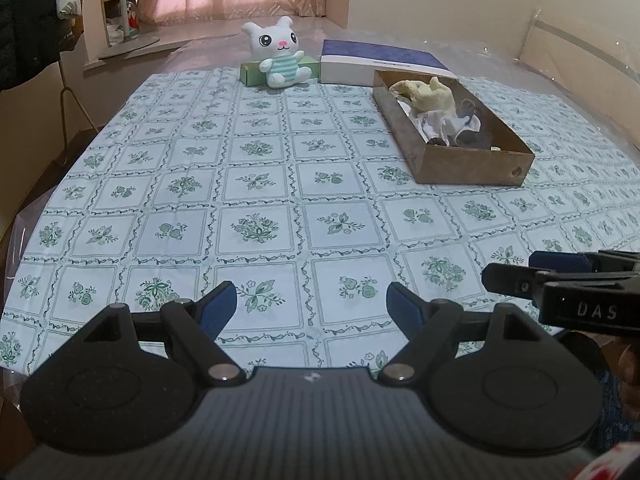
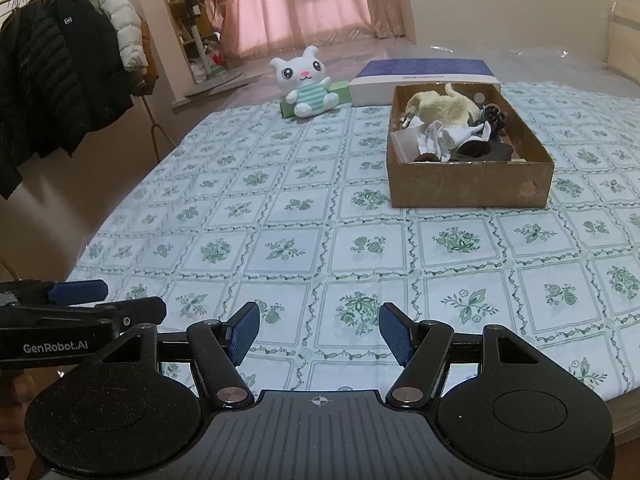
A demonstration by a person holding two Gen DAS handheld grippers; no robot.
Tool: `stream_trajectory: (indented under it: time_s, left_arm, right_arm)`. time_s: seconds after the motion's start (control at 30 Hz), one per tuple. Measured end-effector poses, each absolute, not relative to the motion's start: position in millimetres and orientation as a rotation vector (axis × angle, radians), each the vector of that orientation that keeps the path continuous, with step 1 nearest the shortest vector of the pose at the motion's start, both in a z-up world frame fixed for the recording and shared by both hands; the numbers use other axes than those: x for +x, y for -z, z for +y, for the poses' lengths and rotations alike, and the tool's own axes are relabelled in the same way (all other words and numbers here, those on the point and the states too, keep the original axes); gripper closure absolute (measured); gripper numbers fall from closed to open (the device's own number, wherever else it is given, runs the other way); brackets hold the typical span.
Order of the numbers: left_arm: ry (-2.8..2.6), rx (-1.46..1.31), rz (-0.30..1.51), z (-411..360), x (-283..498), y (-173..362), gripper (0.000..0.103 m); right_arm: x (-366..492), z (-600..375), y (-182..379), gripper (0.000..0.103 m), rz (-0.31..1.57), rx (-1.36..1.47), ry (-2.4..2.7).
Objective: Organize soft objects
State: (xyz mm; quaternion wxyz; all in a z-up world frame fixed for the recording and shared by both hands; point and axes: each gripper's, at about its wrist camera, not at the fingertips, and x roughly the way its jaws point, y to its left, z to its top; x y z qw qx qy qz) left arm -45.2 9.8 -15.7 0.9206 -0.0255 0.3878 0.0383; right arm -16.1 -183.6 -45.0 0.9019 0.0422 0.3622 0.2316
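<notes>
Two handheld grippers hover side by side over a floral tablecloth (image 1: 260, 184), the left gripper (image 1: 312, 306) and the right gripper (image 2: 319, 330) both spread wide and empty, while a cardboard box (image 2: 468, 182) across the table holds yellow, white and dark soft objects (image 2: 448, 120); a plush bunny (image 2: 306, 84) sits beyond
</notes>
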Motion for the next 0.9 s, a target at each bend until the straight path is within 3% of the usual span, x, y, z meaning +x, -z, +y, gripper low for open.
stream_trajectory:
  time_s: [0.9]
  left_arm:
    - [-0.071,-0.048,0.799,9.4,-39.9,16.5,0.022]
  right_arm:
    - [-10.1,-183.9,51.8,0.037,0.764,0.089,-0.473]
